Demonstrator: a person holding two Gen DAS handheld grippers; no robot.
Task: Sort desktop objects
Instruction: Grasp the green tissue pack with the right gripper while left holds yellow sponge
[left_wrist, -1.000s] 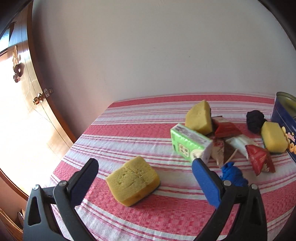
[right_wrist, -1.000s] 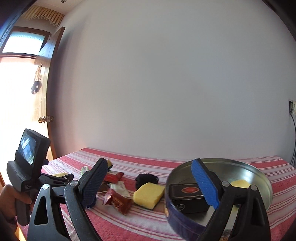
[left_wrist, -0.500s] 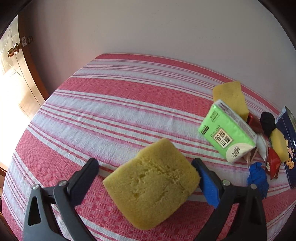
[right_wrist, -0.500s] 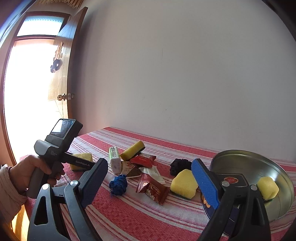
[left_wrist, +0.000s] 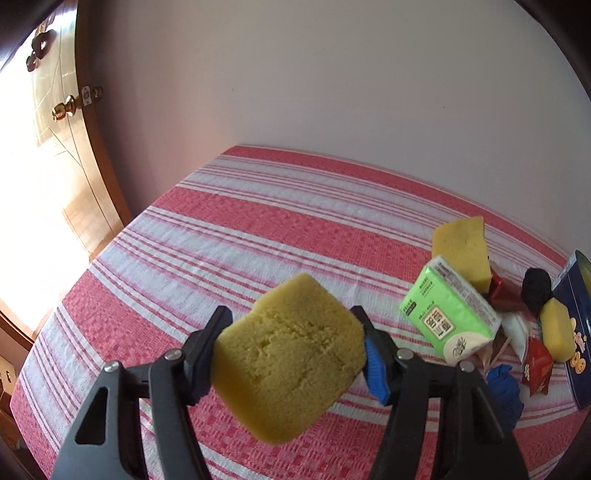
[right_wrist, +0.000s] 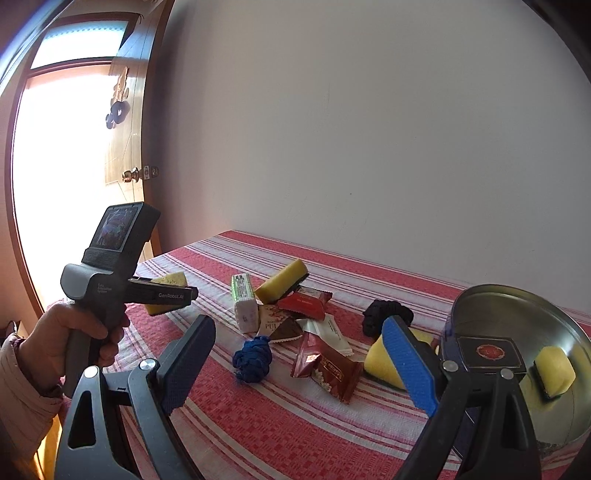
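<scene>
My left gripper (left_wrist: 291, 326) has its jaws closing, and both pads press into a yellow sponge (left_wrist: 288, 362) held clear of the striped tablecloth (left_wrist: 229, 236). From the right wrist view, that left gripper (right_wrist: 173, 291) sits in a person's hand (right_wrist: 70, 339) at the table's left end, with the sponge (right_wrist: 171, 278) between its fingers. My right gripper (right_wrist: 299, 328) hovers open and empty above the pile of objects. A round metal tin (right_wrist: 517, 314) at the right holds a yellow sponge (right_wrist: 554, 369) and a dark box (right_wrist: 487, 352).
The pile holds a green tissue pack (left_wrist: 448, 325), a second sponge (left_wrist: 461, 247), red snack wrappers (right_wrist: 325, 365), a blue knotted cord (right_wrist: 253, 360), a black hair tie (right_wrist: 384, 314) and a sponge (right_wrist: 382, 363) against the tin. A wall runs behind the table and a wooden door (right_wrist: 125, 147) stands at the left.
My left gripper moved in over the yellow sponge, closed on it and raised it off the cloth. The right gripper's view swung left and down toward the pile, jaws unchanged.
</scene>
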